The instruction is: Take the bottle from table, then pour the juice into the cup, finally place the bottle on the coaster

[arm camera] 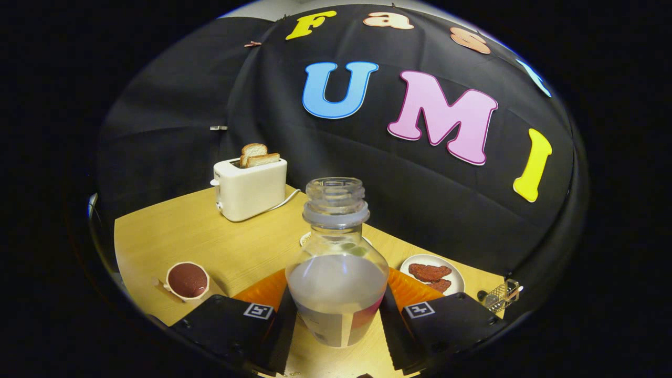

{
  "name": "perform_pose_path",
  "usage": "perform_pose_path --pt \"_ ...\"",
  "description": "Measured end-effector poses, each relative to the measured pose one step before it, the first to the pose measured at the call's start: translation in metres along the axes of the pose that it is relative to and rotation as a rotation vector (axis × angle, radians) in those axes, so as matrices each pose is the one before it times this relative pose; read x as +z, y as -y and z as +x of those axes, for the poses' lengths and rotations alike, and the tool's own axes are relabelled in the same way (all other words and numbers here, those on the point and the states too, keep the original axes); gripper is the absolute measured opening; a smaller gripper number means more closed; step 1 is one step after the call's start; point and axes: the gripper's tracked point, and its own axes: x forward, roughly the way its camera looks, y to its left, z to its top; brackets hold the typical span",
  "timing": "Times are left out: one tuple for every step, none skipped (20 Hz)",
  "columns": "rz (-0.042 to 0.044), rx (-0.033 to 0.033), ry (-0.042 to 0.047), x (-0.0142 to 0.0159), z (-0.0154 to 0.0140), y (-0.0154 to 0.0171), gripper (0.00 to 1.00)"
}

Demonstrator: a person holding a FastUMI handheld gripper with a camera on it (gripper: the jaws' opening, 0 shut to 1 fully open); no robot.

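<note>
A clear plastic bottle [337,273] with no cap stands upright between my fingers, about half full of pale cloudy juice. My gripper [336,320] is shut on its lower body, with one finger [278,328] pressing on each side. Whether the bottle's base touches the wooden table [210,241] I cannot tell. The cup [187,281], white outside and dark reddish inside, stands on the table ahead and to the left of the fingers. A small pale round disc [305,239], perhaps the coaster, peeks out just behind the bottle and is mostly hidden by it.
A white toaster [249,193] with two bread slices stands at the far left of the table, its cord trailing right. A white plate [436,278] with reddish-brown pieces lies right of the bottle. A tiny wire shopping cart [501,296] sits at the table's right edge.
</note>
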Motion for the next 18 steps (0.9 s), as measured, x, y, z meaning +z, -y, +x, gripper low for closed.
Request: perform_pose_path --pt "0.01906 0.00208 0.00145 -0.00437 0.00396 -0.00125 0.75" --pt "0.02306 0.00416 0.00607 -0.00348 0.00587 -0.00181 0.75" --pt "0.02215 0.00903 0.00691 -0.00214 0.00627 -0.00461 0.75" --pt "0.01643 0.0065 0.01142 -0.00169 0.00768 -0.00255 0.75" --pt "0.00698 0.00087 0.01275 -0.0012 0.00885 -0.00163 0.75" --pt "-0.00079 -0.00482 0.0158 -0.00028 0.00948 -0.00124 0.75" --pt "-0.00047 -0.00809 0.01574 0.00054 0.00666 0.00165 0.75" --pt "0.00735 -0.00805 0.01792 0.00039 0.00835 0.00171 0.75" --pt "0.01439 -0.00964 0.01528 0.00177 0.00553 0.00038 0.75" --pt "0.01852 -0.00905 0.01046 -0.00215 0.00595 0.00222 0.75" --pt "0.01885 -0.0102 0.00005 -0.00343 0.00512 0.00325 0.75" --pt "0.01566 -0.00961 -0.00349 -0.00552 0.0024 0.00237 0.75" --pt "0.01095 -0.00622 0.00567 -0.00423 0.0019 0.00191 0.75" --pt "0.00542 -0.00701 0.00432 -0.00323 0.00071 0.00323 0.75" --pt "0.00352 -0.00296 0.00088 -0.00509 -0.00017 0.00192 0.75" --pt "-0.00111 0.00013 0.00084 -0.00476 -0.00157 0.00094 0.75" --pt "-0.00207 0.0032 0.00595 -0.00209 -0.00163 -0.00006 0.75" --pt "-0.00124 0.00341 0.02773 0.00283 -0.00046 -0.00095 0.75"
